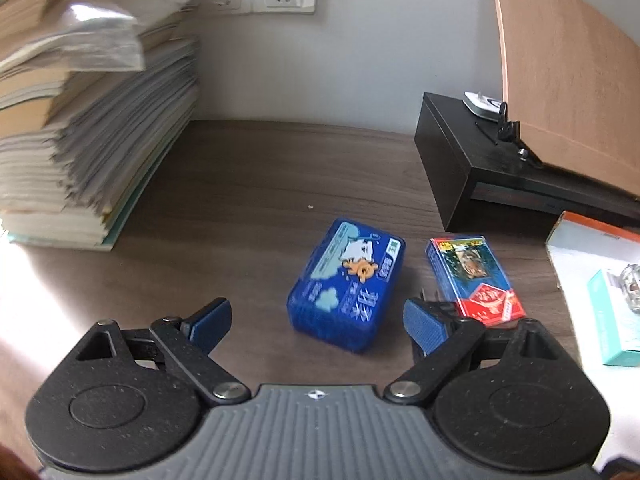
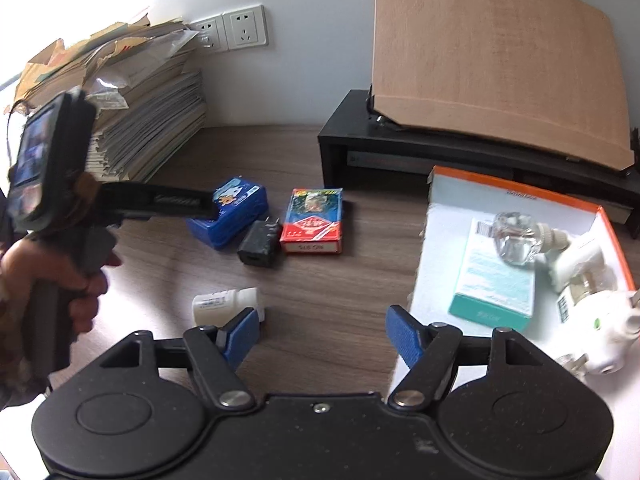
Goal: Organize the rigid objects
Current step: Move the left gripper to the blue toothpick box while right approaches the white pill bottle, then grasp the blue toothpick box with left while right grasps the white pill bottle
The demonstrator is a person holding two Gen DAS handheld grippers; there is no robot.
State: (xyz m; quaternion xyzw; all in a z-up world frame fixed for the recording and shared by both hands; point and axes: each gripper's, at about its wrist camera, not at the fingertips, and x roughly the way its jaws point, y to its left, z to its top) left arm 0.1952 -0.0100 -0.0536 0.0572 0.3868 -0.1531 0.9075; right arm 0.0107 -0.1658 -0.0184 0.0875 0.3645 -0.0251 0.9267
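Both grippers gape empty, left gripper [image 1: 316, 322] tilted down at the blue box [image 1: 346, 284]. Right gripper [image 2: 320, 334] tilts down over the table [image 2: 320, 300], beside the tray's [image 2: 516, 196] left edge.

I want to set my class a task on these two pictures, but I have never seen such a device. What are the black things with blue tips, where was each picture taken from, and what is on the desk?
No robot here: a person holds a handheld gripper in each hand, each with a camera looking along its two blue-tipped fingers. One picture is from the left gripper, the other from the right gripper. Both are open and hold nothing. On the wooden desk lie a blue box, a red and blue card box, a black charger and a small white bottle. An orange-rimmed tray holds further items.
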